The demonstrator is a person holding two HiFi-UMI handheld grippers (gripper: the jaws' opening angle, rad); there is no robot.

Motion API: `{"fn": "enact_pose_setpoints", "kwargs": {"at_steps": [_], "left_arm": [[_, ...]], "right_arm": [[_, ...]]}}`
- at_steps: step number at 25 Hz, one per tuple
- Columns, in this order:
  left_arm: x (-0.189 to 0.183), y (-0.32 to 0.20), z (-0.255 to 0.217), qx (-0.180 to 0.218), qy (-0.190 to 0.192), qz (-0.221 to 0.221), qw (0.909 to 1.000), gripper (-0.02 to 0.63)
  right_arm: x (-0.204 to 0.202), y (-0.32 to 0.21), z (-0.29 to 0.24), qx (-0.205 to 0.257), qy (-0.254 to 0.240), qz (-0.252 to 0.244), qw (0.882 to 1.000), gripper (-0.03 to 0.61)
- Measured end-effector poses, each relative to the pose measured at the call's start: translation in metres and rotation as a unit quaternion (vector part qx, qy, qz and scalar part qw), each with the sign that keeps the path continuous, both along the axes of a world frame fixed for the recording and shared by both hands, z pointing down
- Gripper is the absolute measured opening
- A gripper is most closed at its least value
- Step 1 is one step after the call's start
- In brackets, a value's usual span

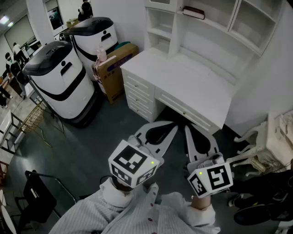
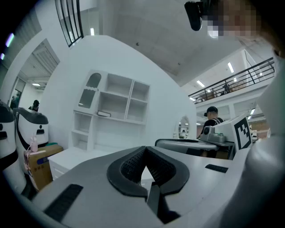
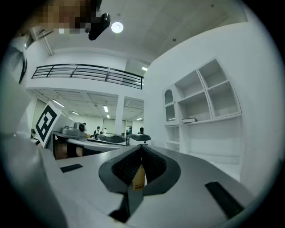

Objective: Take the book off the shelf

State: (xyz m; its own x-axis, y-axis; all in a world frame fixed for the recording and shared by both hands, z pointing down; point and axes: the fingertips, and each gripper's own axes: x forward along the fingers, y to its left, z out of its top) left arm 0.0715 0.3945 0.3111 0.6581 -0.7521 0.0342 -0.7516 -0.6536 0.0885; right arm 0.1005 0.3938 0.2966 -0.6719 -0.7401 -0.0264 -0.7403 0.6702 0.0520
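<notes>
The white shelf unit (image 1: 161, 33) occupies the upper right. The left gripper (image 1: 167, 127) and right gripper (image 1: 190, 133) are held level at lower centre, jaws together and empty, evidently pre-approach. The book (image 1: 193, 13) lies flat on an upper shelf, well apart.

Nearly everything's white: the desk (image 1: 183, 87) and the shelf unit (image 1: 206, 27) on top of it. The book (image 1: 193, 13) up there is dark. Left of the desk, the cardboard box (image 1: 114, 68) is brown, the two rounded machines (image 1: 59, 82) white with black tops and stripes. Left gripper (image 2: 144, 149) and right gripper (image 3: 141, 149): pale grey, black ribbed pads (image 2: 129, 165), black-and-white square markers.
</notes>
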Motion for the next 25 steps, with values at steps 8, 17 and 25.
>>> {"fn": "enact_pose_setpoints", "kwargs": {"at_steps": [8,17,25], "left_arm": [[-0.001,0.007,0.004,-0.002,0.003,-0.002,1.0,0.011],[0.009,0.012,0.012,-0.008,0.003,-0.019,0.9998,0.011],[0.022,0.015,0.024,-0.021,-0.005,-0.032,0.9992,0.011]], "right_arm": [[0.002,0.007,0.004,-0.007,-0.004,0.006,1.0,0.014],[0.018,0.012,0.011,-0.012,-0.005,-0.007,1.0,0.014],[0.031,0.01,0.016,-0.017,-0.01,-0.021,1.0,0.014]]}}
